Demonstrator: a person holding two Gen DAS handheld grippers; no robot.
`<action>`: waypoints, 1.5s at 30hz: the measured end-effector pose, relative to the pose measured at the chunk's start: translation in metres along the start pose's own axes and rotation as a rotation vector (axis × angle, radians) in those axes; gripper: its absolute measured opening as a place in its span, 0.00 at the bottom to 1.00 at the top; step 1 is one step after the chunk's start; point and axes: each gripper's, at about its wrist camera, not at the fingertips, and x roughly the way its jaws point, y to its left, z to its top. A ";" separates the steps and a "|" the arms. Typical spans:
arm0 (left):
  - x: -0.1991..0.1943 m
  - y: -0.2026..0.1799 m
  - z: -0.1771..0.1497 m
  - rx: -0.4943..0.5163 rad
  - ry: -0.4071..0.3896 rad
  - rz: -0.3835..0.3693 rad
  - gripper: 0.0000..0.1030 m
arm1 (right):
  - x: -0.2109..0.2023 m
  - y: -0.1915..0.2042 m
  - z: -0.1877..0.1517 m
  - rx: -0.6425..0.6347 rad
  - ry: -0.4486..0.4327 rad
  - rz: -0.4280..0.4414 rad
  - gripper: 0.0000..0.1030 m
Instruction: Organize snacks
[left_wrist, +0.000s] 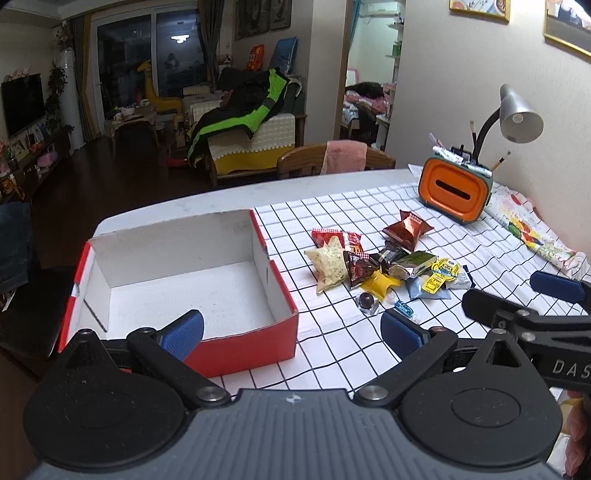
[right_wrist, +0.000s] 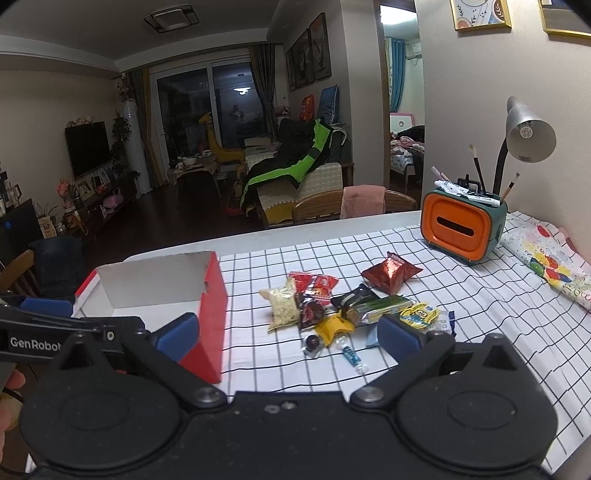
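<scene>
Dim living room behind, white tablecloth w/ black grid (left_wrist: 332, 343) up front. Left gripper (left_wrist: 291, 334) spread wide, nothing between blue pads, hovering at near edge of open red cardboard box w/ white inside (left_wrist: 184, 273), box empty. Right gripper (right_wrist: 288, 334) also spread, empty, low over cloth. Straight ahead of rt gripper and close: loose pile of small snack packets (right_wrist: 343, 306), w/ clear-wrapped dark round candy (right_wrist: 312, 345) and blue twist-wrapped sweet (right_wrist: 351, 356) nearest. Pile to right of box, well apart from it. Rt gripper nearer pile, left nearer box. Orange tissue holder w/ pens (right_wrist: 461, 229) far back, not involved
</scene>
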 end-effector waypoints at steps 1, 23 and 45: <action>0.004 -0.004 0.001 0.006 0.007 0.001 1.00 | 0.003 -0.007 0.001 0.008 0.003 -0.004 1.00; 0.137 -0.088 0.018 0.076 0.199 0.007 0.99 | 0.130 -0.134 -0.016 -0.195 0.234 0.073 0.81; 0.260 -0.119 0.022 0.144 0.386 0.016 0.74 | 0.241 -0.193 -0.005 0.027 0.381 -0.087 0.79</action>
